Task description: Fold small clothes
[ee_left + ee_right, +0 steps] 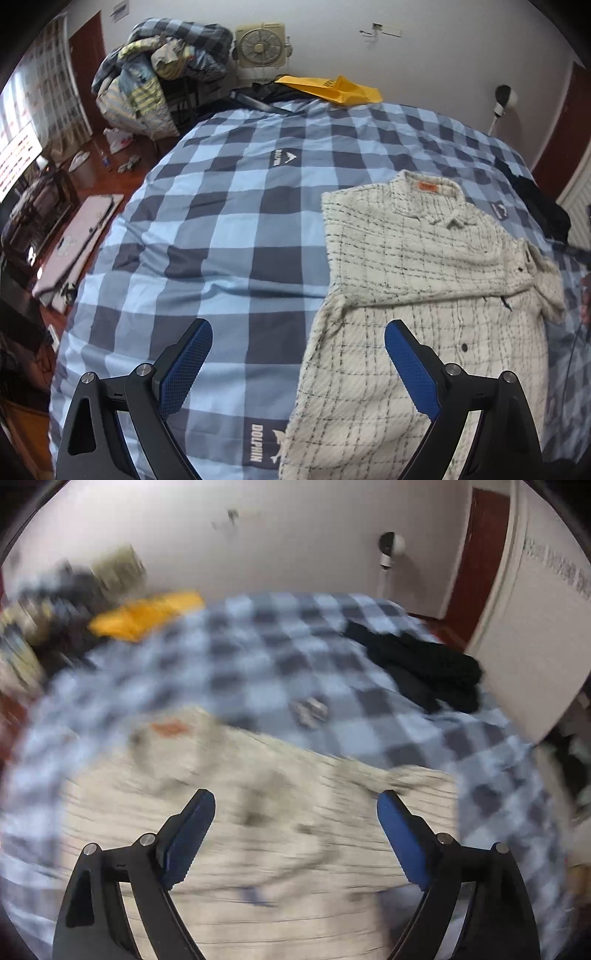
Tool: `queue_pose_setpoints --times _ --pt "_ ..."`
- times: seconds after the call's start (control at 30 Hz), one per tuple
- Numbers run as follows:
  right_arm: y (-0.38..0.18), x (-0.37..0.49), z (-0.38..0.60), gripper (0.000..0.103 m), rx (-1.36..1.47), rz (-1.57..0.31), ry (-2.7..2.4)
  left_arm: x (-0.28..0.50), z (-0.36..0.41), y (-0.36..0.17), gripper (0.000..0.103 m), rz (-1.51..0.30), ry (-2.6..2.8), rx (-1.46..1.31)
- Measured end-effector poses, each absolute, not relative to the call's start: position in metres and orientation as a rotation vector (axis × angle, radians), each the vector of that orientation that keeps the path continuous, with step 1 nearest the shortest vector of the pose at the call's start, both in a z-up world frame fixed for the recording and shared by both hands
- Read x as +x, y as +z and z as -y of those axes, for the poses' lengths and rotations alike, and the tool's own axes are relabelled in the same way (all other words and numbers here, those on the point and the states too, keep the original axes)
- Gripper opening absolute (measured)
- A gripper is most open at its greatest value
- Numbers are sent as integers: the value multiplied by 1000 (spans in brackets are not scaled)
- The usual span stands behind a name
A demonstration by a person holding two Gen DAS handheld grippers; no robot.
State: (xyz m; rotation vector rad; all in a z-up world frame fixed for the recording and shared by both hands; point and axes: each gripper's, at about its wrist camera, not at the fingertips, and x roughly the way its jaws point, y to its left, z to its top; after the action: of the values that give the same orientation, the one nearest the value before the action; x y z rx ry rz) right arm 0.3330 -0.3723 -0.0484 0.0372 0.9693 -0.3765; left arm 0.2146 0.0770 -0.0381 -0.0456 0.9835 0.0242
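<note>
Looking forward from the left wrist, the view shows the left gripper (298, 328) with its blue-padded fingers (186, 363) spread wide and holding nothing. They straddle the left edge of the cream checked shirt (424, 291): one finger sits over the blue plaid bedcover (221, 206), the other over the fabric. The shirt lies flat on the right half of the bed, collar and orange neck label (429, 187) toward the far wall, with both sleeves apparently folded across the chest, which narrows the body to a long panel. Lying flat with its edges exposed, the garment seems well placed for a pinch at the near hem. A yellow bag (332, 88) rests at the far edge of the bed, and a heap of bedding (159, 74) stands beside a small fan (260, 44).

From the right wrist, the picture is heavily smeared by motion, so fine detail is lost. The right gripper (296, 801) is likewise gaping and empty, poised above the shirt's pale cloth. A dark garment (424, 668) lies well apart, near the bed's far right corner. Judging by both sets of tongs spread over the lower shirt, the likely step in hand is taking hold for a lengthwise fold toward the collar.
</note>
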Motion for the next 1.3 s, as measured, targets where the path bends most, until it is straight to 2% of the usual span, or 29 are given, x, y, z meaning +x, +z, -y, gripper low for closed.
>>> queue_pose_setpoints --times 0.1,0.27,0.5,0.53,0.57,0.6,0.73,0.93,1.13,1.3 --pt "-106 344 417 87 2 -1107 -443 216 -73 -39 95 -993 7 -46" --pt "-164 361 444 87 -56 -1186 -467 224 -64 -46 95 -1018 10 -33" --pt "-168 387 442 85 -65 -1103 -481 229 -53 -57 95 -1051 14 6" --pt "-166 389 443 60 -36 -1100 -464 230 -52 -58 95 -1053 14 14" --pt "-169 393 447 16 10 -1124 -424 229 -50 -58 95 -1053 17 23" --pt "-172 395 451 12 62 -1146 -403 228 -50 -58 95 -1051 17 25" --pt "-132 369 461 11 175 -1012 -420 227 -53 -53 95 -1039 17 11" --pt "-20 313 452 11 231 -800 -364 221 -68 -43 95 -1023 4 -58" --pt "107 280 374 11 284 -603 -155 216 -84 -36 95 -1001 8 -117" --pt "143 291 269 11 322 -580 63 217 -109 -32 95 -983 37 -215"
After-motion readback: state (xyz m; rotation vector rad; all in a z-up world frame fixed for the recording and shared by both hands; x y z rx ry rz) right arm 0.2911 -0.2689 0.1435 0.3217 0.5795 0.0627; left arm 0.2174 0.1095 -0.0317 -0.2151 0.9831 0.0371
